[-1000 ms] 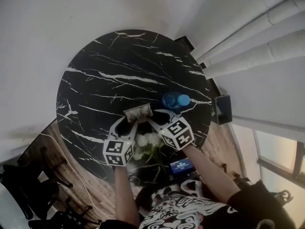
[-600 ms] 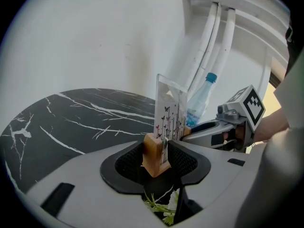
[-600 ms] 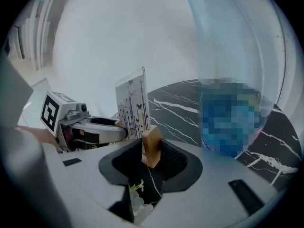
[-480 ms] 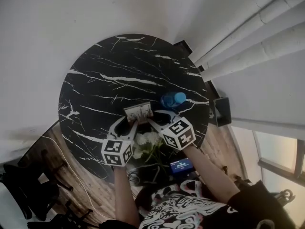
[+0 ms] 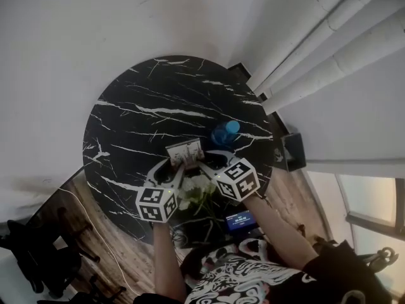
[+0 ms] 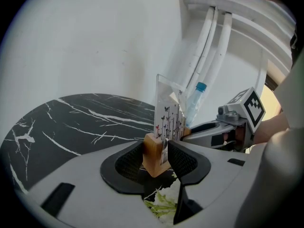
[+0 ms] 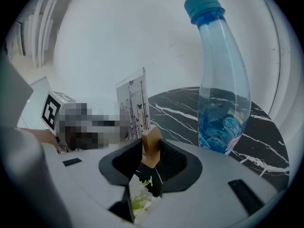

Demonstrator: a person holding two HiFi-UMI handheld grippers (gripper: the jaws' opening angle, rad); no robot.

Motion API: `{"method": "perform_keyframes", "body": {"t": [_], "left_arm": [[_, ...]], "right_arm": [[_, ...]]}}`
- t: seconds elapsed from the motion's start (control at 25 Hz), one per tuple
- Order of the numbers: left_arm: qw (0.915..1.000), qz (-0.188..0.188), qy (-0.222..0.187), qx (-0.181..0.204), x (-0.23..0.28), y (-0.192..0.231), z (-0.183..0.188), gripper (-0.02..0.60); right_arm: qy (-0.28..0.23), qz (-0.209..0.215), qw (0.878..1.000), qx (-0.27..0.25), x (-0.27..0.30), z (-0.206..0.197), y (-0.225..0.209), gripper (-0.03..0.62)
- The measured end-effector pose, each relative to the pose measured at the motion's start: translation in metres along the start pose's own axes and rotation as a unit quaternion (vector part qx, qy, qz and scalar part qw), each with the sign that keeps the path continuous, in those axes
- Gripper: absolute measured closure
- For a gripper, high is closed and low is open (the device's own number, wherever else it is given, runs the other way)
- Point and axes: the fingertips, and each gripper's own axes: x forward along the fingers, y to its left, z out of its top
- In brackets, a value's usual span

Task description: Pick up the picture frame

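The picture frame (image 5: 185, 151) is a clear panel with a butterfly print set in a wooden base. It hangs a little above the round black marble table (image 5: 145, 106), held at both ends. My left gripper (image 5: 179, 168) is shut on the left end of the wooden base (image 6: 154, 153). My right gripper (image 5: 197, 165) is shut on the other end of the base (image 7: 151, 144). The print (image 6: 168, 120) rises upright above the jaws, and the print (image 7: 134, 109) also shows in the right gripper view.
A clear water bottle with a blue cap (image 5: 225, 132) stands on the table just right of the frame, close beside the right gripper (image 7: 223, 94). White flowers (image 5: 195, 187) lie under the grippers at the table's near edge. White pipes (image 5: 316, 49) run along the wall.
Both grippers still hold the frame as before. The frame appears to sit slightly higher off the table, and the head camera has shifted so the table sits lower in view.
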Motion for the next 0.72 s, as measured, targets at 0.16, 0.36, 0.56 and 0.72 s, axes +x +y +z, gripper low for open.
{"method": "perform_keyframes", "body": {"t": [0.16,0.36,0.56,0.72], "left_arm": [[1.0,-0.003,-0.006,0.005,-0.007,-0.006,0.005,0.413],[0.9999,-0.004,-0.007,0.009,-0.017,-0.013,0.008,0.413],[0.9998,-0.01,-0.009,0.013,-0.022,-0.019,0.013,0.413],[0.9997,-0.017,-0.01,0.012,-0.026,-0.025,0.017,0.413]], "right_arm": [[-0.008,-0.006,1.0,-0.002,-0.009,0.004,0.005,0.474],[-0.011,-0.012,1.0,-0.004,-0.019,0.006,0.013,0.475],[-0.014,-0.022,1.0,-0.004,-0.028,0.01,0.017,0.476],[-0.02,-0.029,0.999,-0.001,-0.036,0.012,0.021,0.477]]}}
